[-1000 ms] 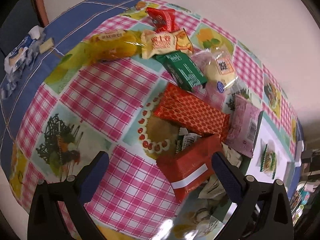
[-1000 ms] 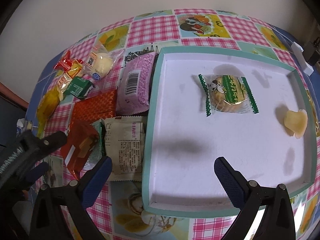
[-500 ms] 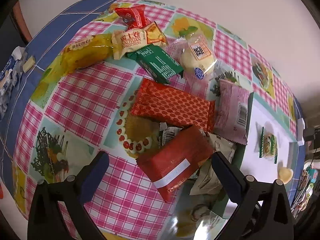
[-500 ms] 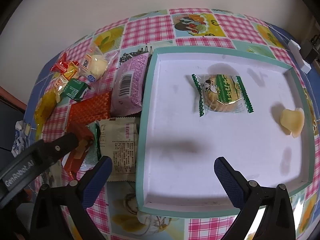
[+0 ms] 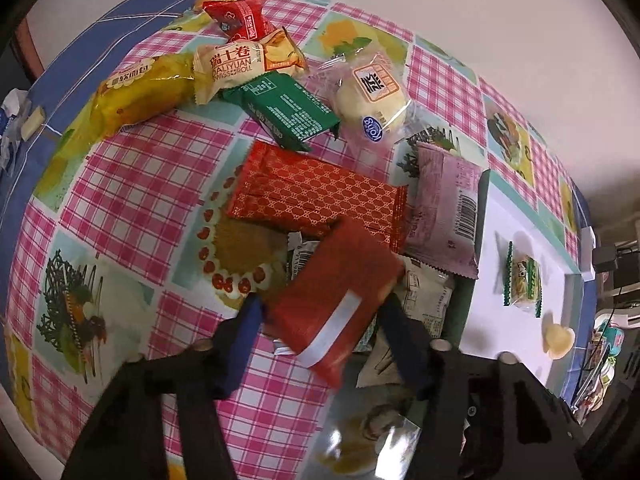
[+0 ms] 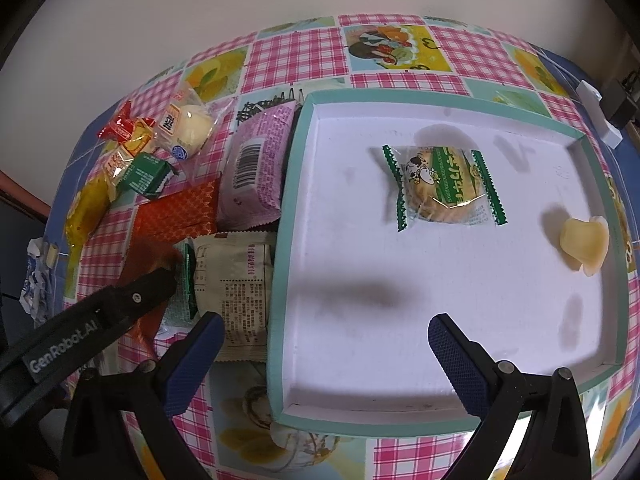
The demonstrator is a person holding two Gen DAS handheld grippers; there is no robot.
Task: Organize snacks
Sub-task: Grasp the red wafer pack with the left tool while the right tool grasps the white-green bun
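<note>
Only our left wrist view showed the left gripper (image 5: 324, 312) closing its jaws on the red packet with the white stripe (image 5: 336, 292), pads touching both its sides, near the tablecloth's (image 5: 132, 200) front edge. Beyond it we counted one yellow bread pack (image 5: 140, 96), one Swiss roll (image 5: 244, 66), one green bar (image 5: 288, 110) and one patterned orange packet (image 5: 316, 192). Only our right wrist view showed the whole teal-rimmed tray (image 6: 288, 240): one green-edged biscuit (image 6: 444, 186) mid-tray, one pale yellow sweet (image 6: 584, 246) by its right wall. The right gripper (image 6: 320, 340) hung wide apart, holding nothing, above the tray's front-left corner.
</note>
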